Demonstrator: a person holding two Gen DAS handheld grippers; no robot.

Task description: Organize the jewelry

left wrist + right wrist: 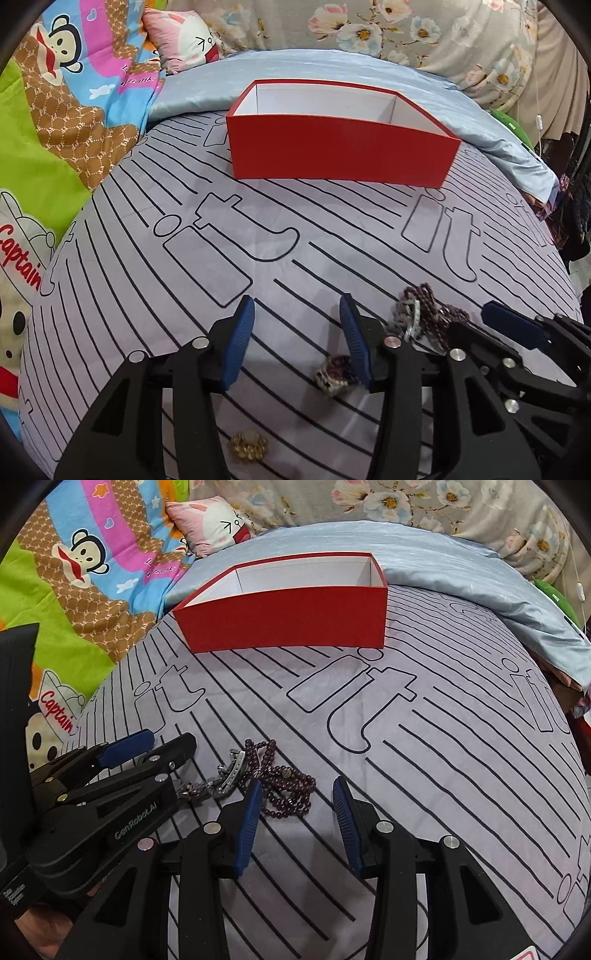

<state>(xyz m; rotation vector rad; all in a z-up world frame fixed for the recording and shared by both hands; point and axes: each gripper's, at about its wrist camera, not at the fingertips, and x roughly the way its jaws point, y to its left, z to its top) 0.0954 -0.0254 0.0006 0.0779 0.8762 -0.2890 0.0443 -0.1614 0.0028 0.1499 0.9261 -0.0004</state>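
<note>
My left gripper (297, 319) hides part of a small blurry trinket (334, 374); both it and my right gripper (297, 790) gape empty. Purple beads (284, 779) lie before the red cardboard box (288, 616).

"Captain" in red letters runs across the cartoon blanket (59, 710); "GenRobot.AI" is printed on the left gripper (168, 744); large outlined "it" repeats over the striped sheet (369, 709).

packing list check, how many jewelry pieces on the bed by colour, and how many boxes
purple bead string: 1
silver chain piece: 1
gold cluster: 1
mixed white and dark piece: 1
red box: 1
total: 5
</note>
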